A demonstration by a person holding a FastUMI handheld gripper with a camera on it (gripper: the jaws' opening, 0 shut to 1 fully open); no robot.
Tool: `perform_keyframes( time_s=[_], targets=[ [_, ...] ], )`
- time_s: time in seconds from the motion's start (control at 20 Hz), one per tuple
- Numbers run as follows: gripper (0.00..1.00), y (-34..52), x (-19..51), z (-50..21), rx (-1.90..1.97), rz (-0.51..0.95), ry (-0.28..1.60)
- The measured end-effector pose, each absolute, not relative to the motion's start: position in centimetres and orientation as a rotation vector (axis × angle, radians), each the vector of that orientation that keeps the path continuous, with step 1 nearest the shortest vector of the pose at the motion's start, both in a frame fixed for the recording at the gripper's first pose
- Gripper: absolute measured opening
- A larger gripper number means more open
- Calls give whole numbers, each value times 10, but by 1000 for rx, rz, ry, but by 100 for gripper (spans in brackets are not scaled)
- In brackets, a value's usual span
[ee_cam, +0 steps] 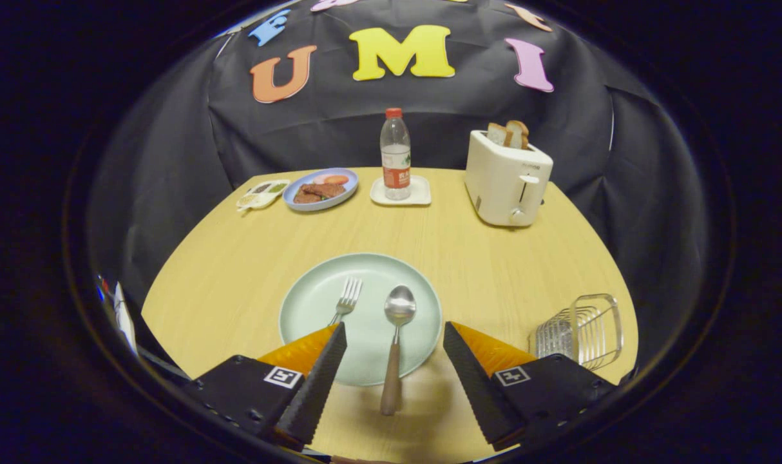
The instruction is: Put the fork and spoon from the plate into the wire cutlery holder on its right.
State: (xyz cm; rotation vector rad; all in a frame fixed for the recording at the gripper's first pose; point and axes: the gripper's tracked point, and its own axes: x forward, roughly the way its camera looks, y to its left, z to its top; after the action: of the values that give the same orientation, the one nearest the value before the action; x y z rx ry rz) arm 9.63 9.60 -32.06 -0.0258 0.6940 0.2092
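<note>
The tongs point(394, 338) hang spread apart and empty over the near rim of the pale green plate point(314, 303), straddling the spoon point(396, 341) as if lining up on its wooden handle. One spoon and one fork point(346, 299) lie side by side on that plate, handles toward the tongs, probably for easy picking. One wire cutlery holder point(581, 330) waits on the table point(249, 258) just right of the plate.

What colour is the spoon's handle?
Brown, like wood; the spoon lies between the open tongs in the gripper view.
</note>
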Motion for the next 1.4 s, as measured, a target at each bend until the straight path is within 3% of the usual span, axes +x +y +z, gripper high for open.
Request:
perform_keyframes(
  time_s=[0.2,0.65,0.75,0.9,1.4],
  targets=[
    [86,107,103,-354,10,190,784],
    [49,107,110,-380,-47,126,833],
    [28,102,112,-382,-45,94,843],
    [10,101,112,-382,-57,92,854],
    [1,95,92,-372,-70,218,916]
  ],
)
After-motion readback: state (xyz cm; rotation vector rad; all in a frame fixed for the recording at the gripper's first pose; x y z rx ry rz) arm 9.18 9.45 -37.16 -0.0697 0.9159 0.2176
